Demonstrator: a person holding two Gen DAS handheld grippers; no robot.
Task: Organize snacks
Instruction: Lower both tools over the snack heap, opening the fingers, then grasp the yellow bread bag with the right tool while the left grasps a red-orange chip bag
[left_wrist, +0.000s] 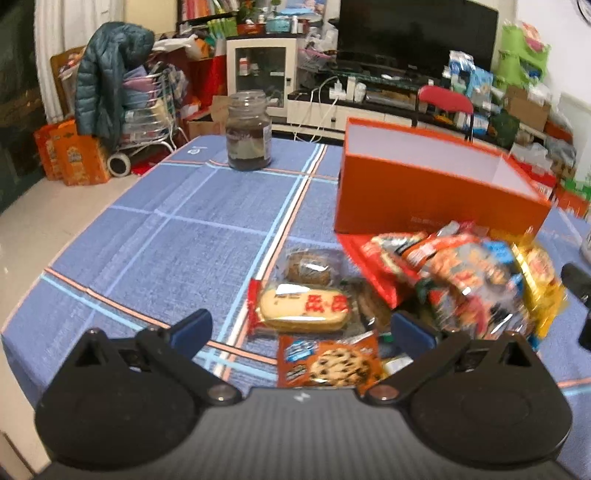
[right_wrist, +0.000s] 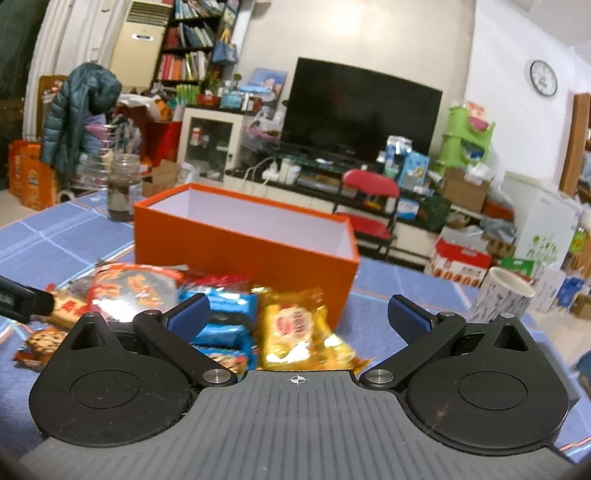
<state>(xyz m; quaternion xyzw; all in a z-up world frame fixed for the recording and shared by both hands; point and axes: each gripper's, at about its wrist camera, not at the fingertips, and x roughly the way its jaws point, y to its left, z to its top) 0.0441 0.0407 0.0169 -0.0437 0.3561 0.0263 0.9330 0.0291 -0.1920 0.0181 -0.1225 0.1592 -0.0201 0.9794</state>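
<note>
In the left wrist view, a glass jar (left_wrist: 249, 130) with a dark filling stands far back on the blue checked tablecloth (left_wrist: 177, 229), well apart from everything else. The left gripper (left_wrist: 301, 328) hangs low over the cloth with its jaws spread wide and nothing between them. Just ahead of its fingers lie a chocolate-chip cookie packet (left_wrist: 328, 362), a pale oblong cake in a clear wrapper with red characters (left_wrist: 304, 306) and, behind that, a dark round pastry in clear wrap (left_wrist: 308, 266). To the right of these the snack pile (left_wrist: 476, 280) rises in a blurred heap of red, blue and yellow wrappers, touching the front of the open orange box (left_wrist: 436, 192), whose white inside shows nothing in it from this angle. At the far right edge a dark part of the other gripper intrudes

In the right wrist view, the jar (right_wrist: 123, 186) stands at the left behind the box (right_wrist: 243, 254). The red packets (right_wrist: 129, 291) lie to the left of the blue packets (right_wrist: 229, 321), then comes a yellow packet (right_wrist: 299, 328), all in front of the box wall. The right gripper (right_wrist: 299, 317) hovers above them, jaws wide apart, holding nothing; the yellow packet lies between its fingers without touching either. Farther right a patterned white cup (right_wrist: 502, 299) stands at the table's edge
</note>
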